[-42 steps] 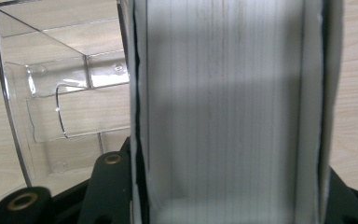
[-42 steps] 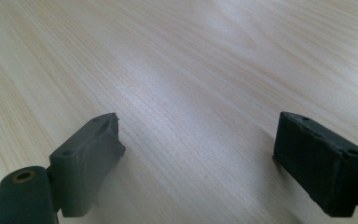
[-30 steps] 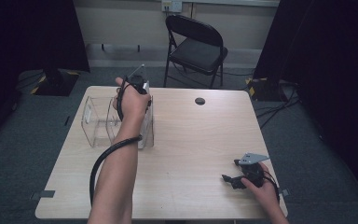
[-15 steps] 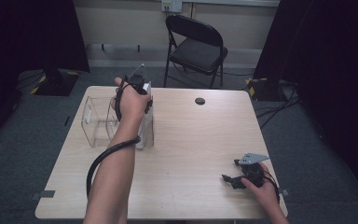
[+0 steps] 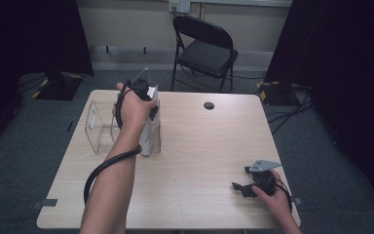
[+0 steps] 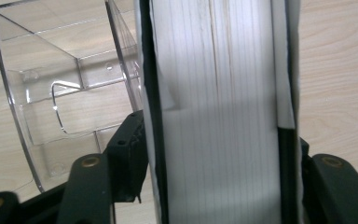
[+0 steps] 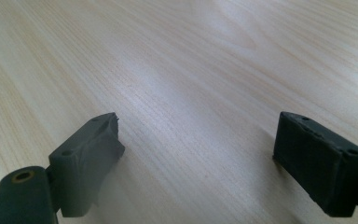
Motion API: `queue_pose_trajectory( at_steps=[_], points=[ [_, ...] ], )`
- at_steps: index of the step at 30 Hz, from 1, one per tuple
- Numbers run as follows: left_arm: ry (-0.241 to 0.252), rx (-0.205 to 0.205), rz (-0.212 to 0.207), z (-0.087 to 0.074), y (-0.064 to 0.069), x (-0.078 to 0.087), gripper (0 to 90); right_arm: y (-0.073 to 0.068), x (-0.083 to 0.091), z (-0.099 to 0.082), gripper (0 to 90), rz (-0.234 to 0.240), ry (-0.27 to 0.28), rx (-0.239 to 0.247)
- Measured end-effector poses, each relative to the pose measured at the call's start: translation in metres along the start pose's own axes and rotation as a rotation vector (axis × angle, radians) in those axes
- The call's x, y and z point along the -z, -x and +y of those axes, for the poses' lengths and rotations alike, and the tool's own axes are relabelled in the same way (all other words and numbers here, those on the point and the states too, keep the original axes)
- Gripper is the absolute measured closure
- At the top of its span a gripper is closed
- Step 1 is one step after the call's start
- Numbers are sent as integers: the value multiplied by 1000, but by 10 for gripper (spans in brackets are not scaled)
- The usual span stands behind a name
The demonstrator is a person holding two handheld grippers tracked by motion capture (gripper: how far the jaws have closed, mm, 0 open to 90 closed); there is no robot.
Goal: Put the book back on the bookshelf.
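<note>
A thick white book [image 5: 151, 131] stands upright on the wooden table [image 5: 204, 146], right against the right side of a clear plastic holder [image 5: 100, 127]. My left gripper [image 5: 143, 91] comes down on the book's top and is shut on it. In the left gripper view the book's page edges [image 6: 219, 93] run between the two black jaws, and the clear holder [image 6: 51, 93] lies just to the left. My right gripper [image 5: 242, 187] rests low on the table near the front right corner. It is open [image 7: 196, 140] with bare wood between its fingers.
A small black round disc [image 5: 208, 105] lies on the table toward the far edge. A black folding chair [image 5: 203, 48] stands behind the table. Cables run over the floor at the right [image 5: 292, 105]. Dark curtains close both sides.
The left hand and the book have shifted only slightly toward the near side. The right gripper has stayed where it was.
</note>
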State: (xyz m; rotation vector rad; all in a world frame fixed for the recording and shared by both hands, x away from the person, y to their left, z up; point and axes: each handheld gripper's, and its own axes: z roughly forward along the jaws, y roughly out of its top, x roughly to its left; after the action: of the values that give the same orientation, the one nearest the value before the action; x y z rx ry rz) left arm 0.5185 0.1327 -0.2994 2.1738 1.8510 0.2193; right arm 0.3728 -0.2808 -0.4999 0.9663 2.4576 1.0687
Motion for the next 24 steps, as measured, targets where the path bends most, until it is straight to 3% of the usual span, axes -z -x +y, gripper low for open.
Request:
queue_pose_trajectory(
  at_steps=[5,9,14,16,17,21,22,24],
  points=[
    [8,6,-18,-4,-2,2,395,0,0,0,131,0,0,0],
    [10,-19,-19,-7,-3,3,380,0,0,0,131,0,0,0],
    [20,-9,-21,-10,-3,4,352,0,0,0,131,0,0,0],
    [10,-29,-21,-10,-5,4,346,0,0,0,131,0,0,0],
    [12,-12,-24,-11,-4,4,343,0,0,0,132,0,0,0],
    [20,-27,-29,-13,-4,5,332,0,0,0,131,0,0,0],
    [16,-48,-31,-13,-5,6,332,0,0,0,131,0,0,0],
    [15,-38,-32,-14,-4,6,331,0,0,0,131,0,0,0]
  ],
)
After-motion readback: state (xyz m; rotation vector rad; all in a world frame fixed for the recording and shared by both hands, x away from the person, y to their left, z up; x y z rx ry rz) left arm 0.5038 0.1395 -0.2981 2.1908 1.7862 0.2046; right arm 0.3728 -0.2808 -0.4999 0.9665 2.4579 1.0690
